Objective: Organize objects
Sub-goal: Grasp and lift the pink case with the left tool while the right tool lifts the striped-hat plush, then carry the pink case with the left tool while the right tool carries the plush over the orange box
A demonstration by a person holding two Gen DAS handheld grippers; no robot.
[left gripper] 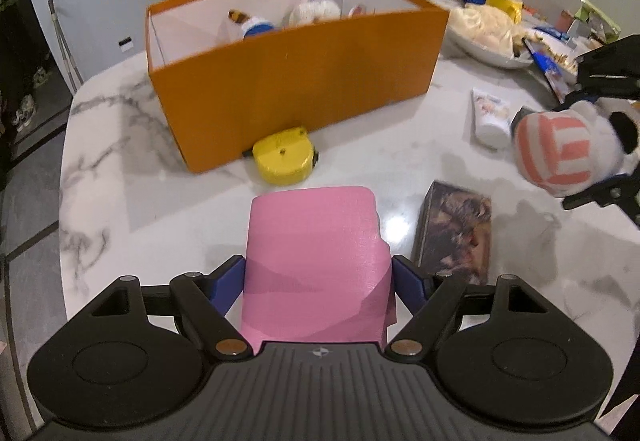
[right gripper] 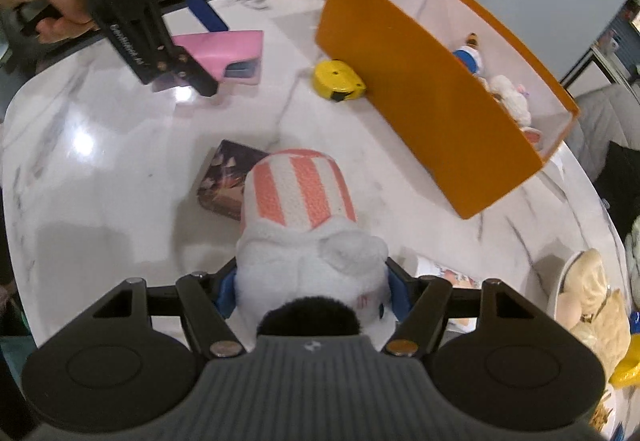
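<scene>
Left gripper (left gripper: pixel 318 277) clamped the pink wallet (left gripper: pixel 316 261) above the near table; right gripper (right gripper: pixel 310 291) squeezed the striped plush toy (right gripper: pixel 308 241) (soft, slippery) — either could've slipped before reaching the far orange box (left gripper: pixel 296 81).

My left wrist camera sits just behind the left gripper (left gripper: pixel 318 281), angled steeply down and forward across the desk (left gripper: pixel 120 145) toward the long side of the orange box (left gripper: pixel 296 81). My right wrist camera sits likewise close behind the right gripper (right gripper: pixel 312 291), angled down, with the box to its right. Both views share the desk, box, yellow tape measure (left gripper: pixel 285 155) and dark printed box (left gripper: pixel 454 231), and each shows the other gripper.
</scene>
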